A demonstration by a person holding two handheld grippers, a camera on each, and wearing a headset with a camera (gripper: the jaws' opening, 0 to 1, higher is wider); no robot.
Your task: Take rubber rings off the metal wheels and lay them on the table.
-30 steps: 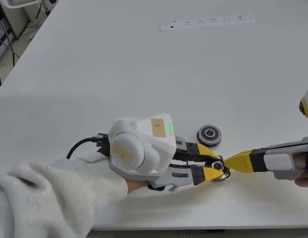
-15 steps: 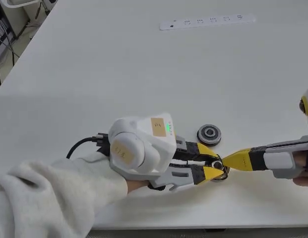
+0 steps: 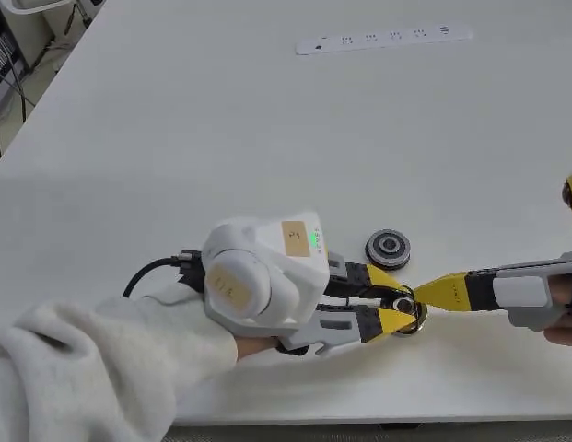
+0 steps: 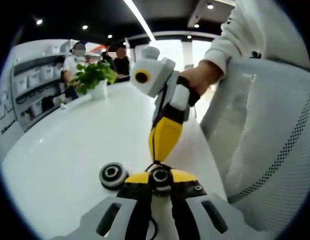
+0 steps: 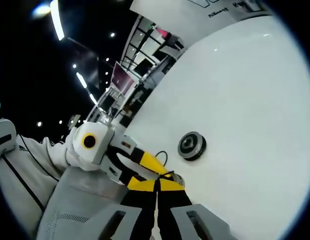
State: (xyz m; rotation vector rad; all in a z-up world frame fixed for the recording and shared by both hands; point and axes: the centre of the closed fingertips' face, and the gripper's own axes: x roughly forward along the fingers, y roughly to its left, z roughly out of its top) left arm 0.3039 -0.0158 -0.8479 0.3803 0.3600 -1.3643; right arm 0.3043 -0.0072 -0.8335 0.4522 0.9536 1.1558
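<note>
The white tabletop [image 3: 267, 120] is seen with both wheels on it. The left gripper [image 3: 401, 304] is clamped on a metal wheel [image 3: 410, 311] near the front edge, with its face turned up and its axle roughly upright. The right gripper [image 3: 426, 296] is brought in from the right, jaws pressed together at that wheel's rim. A rubber ring may be pinched there, but this is blurred. A second wheel [image 3: 388, 247] is laid flat just behind. Little is altered since a second ago.
</note>
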